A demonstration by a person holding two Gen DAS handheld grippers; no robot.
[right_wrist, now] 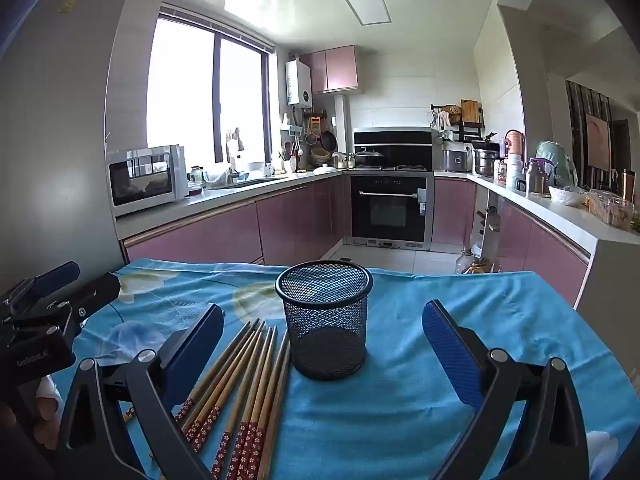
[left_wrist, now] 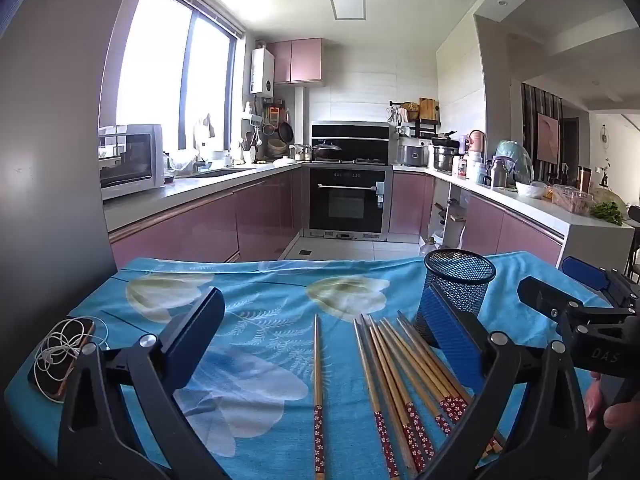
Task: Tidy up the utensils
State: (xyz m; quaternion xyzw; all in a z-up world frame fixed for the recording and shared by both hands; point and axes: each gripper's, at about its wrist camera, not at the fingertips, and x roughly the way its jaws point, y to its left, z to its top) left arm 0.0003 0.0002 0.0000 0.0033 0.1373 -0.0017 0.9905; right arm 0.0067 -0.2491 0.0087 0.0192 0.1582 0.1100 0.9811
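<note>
Chopsticks are laid flat beside the upright, empty mesh holder, ready for loading, while left gripper and right gripper are held fully spread, gripping nothing.

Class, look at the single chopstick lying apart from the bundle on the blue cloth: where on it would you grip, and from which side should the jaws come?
Grip the lone chopstick near mid-shaft, coming from above with the left gripper, whose open jaws already stand either side of it. It lies flat on the cloth, pointing away, with bare cloth on both sides, so the jaws should close across its thin width.
</note>
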